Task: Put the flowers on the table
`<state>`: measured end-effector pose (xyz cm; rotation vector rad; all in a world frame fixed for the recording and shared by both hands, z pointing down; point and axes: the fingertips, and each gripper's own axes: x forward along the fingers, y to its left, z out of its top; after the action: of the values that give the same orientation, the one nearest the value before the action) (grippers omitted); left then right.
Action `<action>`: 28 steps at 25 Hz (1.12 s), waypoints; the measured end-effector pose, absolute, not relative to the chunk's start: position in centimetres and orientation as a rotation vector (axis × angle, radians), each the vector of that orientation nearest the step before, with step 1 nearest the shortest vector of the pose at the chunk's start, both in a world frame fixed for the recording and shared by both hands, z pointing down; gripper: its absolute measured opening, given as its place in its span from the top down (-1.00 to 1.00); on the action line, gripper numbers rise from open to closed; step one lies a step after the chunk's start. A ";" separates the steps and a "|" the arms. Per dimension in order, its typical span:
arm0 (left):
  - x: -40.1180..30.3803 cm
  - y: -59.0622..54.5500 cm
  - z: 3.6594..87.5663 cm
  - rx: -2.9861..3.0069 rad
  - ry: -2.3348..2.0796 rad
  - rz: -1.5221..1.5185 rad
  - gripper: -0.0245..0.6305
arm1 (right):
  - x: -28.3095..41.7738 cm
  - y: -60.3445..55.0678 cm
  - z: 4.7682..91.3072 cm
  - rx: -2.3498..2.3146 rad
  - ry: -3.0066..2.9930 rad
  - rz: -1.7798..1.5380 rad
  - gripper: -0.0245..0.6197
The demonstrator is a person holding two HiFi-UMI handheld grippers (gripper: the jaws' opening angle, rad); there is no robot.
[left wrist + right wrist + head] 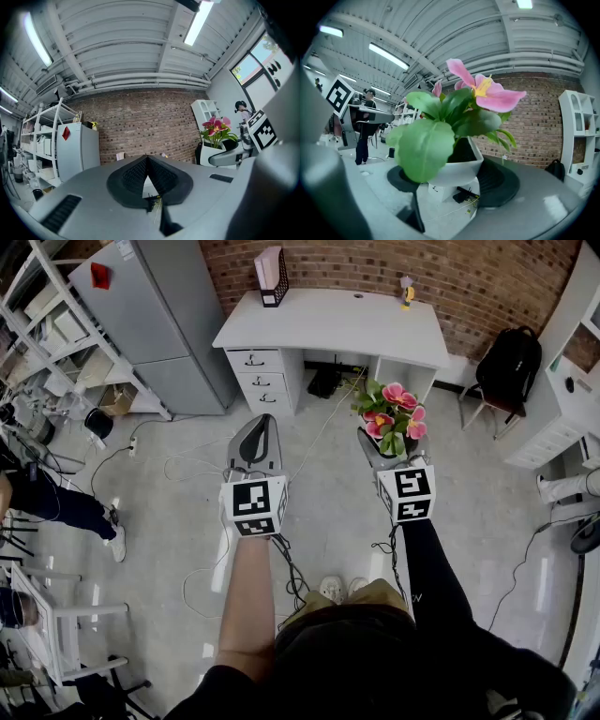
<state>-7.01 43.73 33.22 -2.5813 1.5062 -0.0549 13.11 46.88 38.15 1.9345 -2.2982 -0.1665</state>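
Pink flowers (389, 418) with green leaves stand in a white pot (457, 171), well above the floor. My right gripper (382, 454) is shut on that pot, its dark pads (501, 180) wide apart against the pot's two sides. In the right gripper view the blooms (480, 91) and a big leaf fill the middle. My left gripper (260, 423) hangs level beside it, shut and holding nothing; its jaws meet in a point (147, 159). The white table (328, 320) stands ahead against the brick wall. From the left gripper view the flowers (216, 129) show at right.
On the table are a black file holder (272, 277) and a small yellow figure (407, 292). A grey cabinet (159, 315) and shelves stand at left, a black backpack (506, 362) on a chair at right. Cables (187, 465) trail over the floor. A person (56, 507) stands far left.
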 end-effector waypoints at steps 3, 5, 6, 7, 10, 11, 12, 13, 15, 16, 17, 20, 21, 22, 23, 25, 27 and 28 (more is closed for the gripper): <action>-7.3 44.0 33.3 -2.594 1.501 -0.063 0.90 | 13.0 47.2 37.8 1.950 -2.291 -0.158 -0.12; -7.4 44.3 33.4 -2.600 1.498 -0.065 0.90 | 12.9 47.5 37.8 1.958 -2.285 -0.151 -0.12; -7.5 44.5 33.4 -2.601 1.497 -0.063 0.90 | 12.8 47.6 37.9 1.961 -2.284 -0.148 -0.12; -7.6 44.7 33.5 -2.603 1.495 -0.061 0.90 | 12.7 47.9 38.1 1.963 -2.283 -0.143 -0.12; -8.1 45.1 33.7 -2.604 1.493 -0.059 0.90 | 12.4 48.4 38.6 1.967 -2.290 -0.127 -0.12; -8.4 45.1 33.7 -2.604 1.495 -0.060 0.90 | 12.3 48.4 38.7 1.969 -2.290 -0.124 -0.12; -8.6 45.1 33.7 -2.605 1.497 -0.061 0.90 | 12.2 48.4 38.8 1.971 -2.289 -0.121 -0.12; -8.8 45.0 33.8 -2.605 1.499 -0.063 0.90 | 12.1 48.4 38.8 1.972 -2.288 -0.119 -0.12; -9.0 44.8 33.8 -2.605 1.506 -0.066 0.90 | 12.0 48.1 38.7 1.971 -2.292 -0.120 -0.12; -9.1 44.6 33.8 -2.604 1.510 -0.066 0.90 | 12.0 47.8 38.6 1.968 -2.296 -0.121 -0.12; -9.1 44.3 33.8 -2.600 1.514 -0.065 0.90 | 12.0 47.5 38.5 1.964 -2.301 -0.123 -0.12; -9.3 43.3 33.8 -2.591 1.527 -0.064 0.90 | 11.6 46.2 38.6 1.952 -2.316 -0.124 -0.12; -9.5 43.0 33.9 -2.588 1.532 -0.065 0.90 | 11.5 45.7 38.7 1.949 -2.322 -0.122 -0.12; -9.6 42.5 34.0 -2.586 1.536 -0.067 0.90 | 11.3 45.0 38.9 1.946 -2.328 -0.119 -0.12; -9.6 42.0 34.2 -2.584 1.541 -0.070 0.90 | 11.3 44.3 39.0 1.941 -2.333 -0.117 -0.12; -9.6 40.5 34.5 -2.580 1.555 -0.078 0.90 | 11.1 42.6 39.2 1.930 -2.346 -0.115 -0.12; -9.5 38.5 34.7 -2.573 1.567 -0.083 0.90 | 11.1 40.4 39.4 1.921 -2.360 -0.115 -0.12; -9.4 37.5 34.7 -2.568 1.571 -0.085 0.90 | 11.2 39.3 39.4 1.916 -2.366 -0.115 -0.12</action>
<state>-9.44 37.49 34.67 -2.5683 1.5715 -0.0846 11.19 39.27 39.42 1.9161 -2.3662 -0.1151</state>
